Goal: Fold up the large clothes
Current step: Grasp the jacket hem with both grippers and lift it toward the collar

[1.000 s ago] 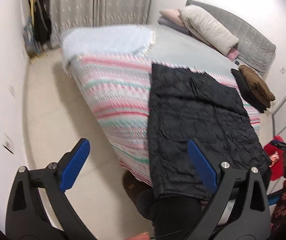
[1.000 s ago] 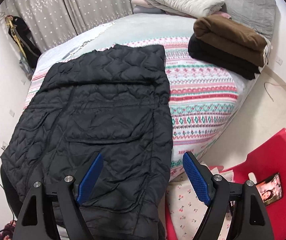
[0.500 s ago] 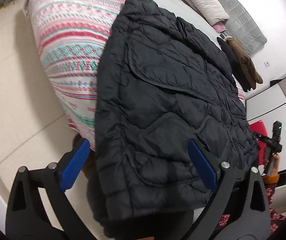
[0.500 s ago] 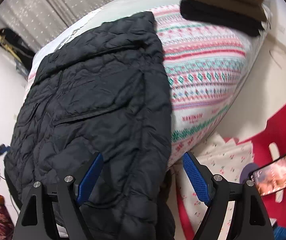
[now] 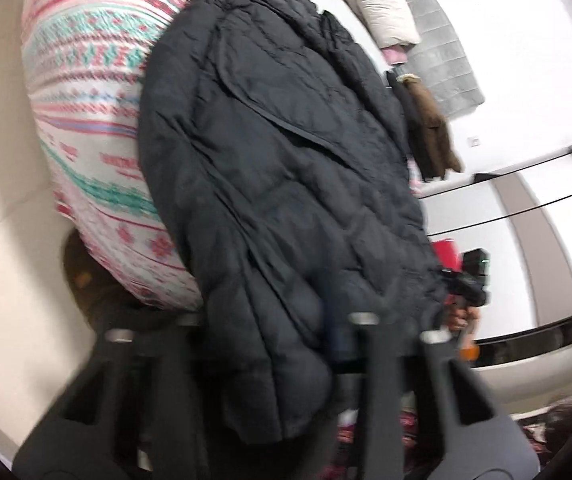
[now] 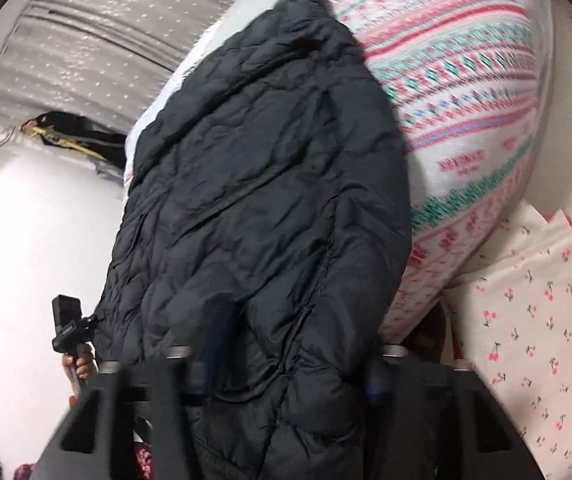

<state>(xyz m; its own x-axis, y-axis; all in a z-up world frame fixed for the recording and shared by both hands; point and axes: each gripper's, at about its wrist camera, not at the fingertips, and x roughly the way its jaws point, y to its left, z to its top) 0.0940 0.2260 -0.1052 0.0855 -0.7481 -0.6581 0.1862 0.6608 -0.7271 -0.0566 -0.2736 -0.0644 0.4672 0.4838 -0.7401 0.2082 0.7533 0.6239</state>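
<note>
A black quilted jacket (image 5: 278,152) lies lengthwise on the bed and hangs over its near end; it also shows in the right wrist view (image 6: 262,168). My left gripper (image 5: 262,344) is low at the jacket's hanging hem, with fabric bulging between its fingers, which are blurred. My right gripper (image 6: 290,356) is at the hem's other corner, one blue pad (image 6: 218,332) pressed into a fold. Whether either set of jaws is clamped on the fabric is hidden by blur and cloth.
The bed has a pink and green patterned cover (image 5: 98,92) (image 6: 458,92). Folded brown and black clothes (image 5: 430,128) and pillows (image 5: 382,4) lie at the far end. A cherry-print cloth (image 6: 534,308) lies on a red chair at right. Curtains (image 6: 86,40) are behind.
Both grippers have dropped and moved in onto the jacket's hanging hem. The jaws have narrowed around the fabric, and the views are now blurred with motion.
</note>
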